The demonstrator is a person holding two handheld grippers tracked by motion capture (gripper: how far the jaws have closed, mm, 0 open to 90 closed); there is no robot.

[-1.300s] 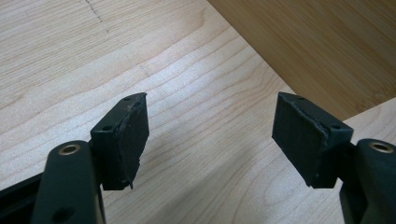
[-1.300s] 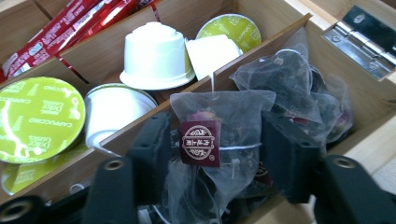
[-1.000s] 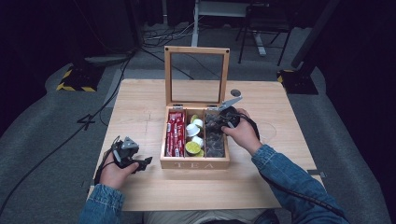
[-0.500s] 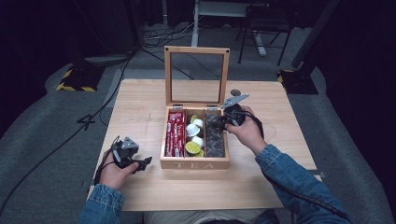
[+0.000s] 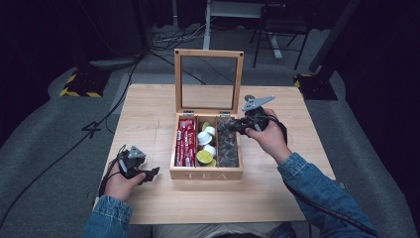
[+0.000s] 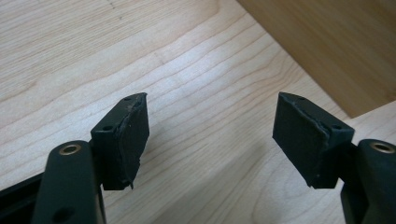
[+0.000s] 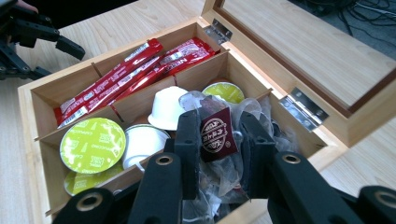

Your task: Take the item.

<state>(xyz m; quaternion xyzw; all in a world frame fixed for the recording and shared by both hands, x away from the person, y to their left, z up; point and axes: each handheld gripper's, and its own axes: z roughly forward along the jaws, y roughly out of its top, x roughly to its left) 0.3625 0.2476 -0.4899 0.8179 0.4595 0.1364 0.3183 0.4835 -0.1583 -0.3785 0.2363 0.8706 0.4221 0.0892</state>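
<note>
Dark room all around, cables on the floor, and our pale wooden surface [image 5: 148, 208] sits in the middle with the tea box [image 5: 207, 174] on it, lid propped upright on its hinges. We've got three compartments going: red stick packets [image 7: 112, 77] on one side, coffee capsules [image 7: 92, 144] in the middle, and a heap of clear-wrapped tea bags [image 5: 227, 144] in the one nearest our right hand. Our right gripper [image 7: 215, 140] is pressed together on one tea bag [image 7: 215, 134], the pads pinching its dark red label and crinkly wrapper, and the bag hangs just above the heap in that compartment, not clear of the box wall yet as far as we can tell. Our left gripper [image 6: 212, 135] is parked low over bare wood just beside the box's front corner, jaws spread with nothing between them. So we'd say the step in hand is the pick: bag grabbed, lift in progress. Next move probably calls for raising it straight up until it clears the rim and the neighbouring wrappers, since those loose bags look like they could snag and come along for the ride. Then carry it off to wherever it's going, maybe toward the idle left side. Grip looks thin, so no yanking.
</note>
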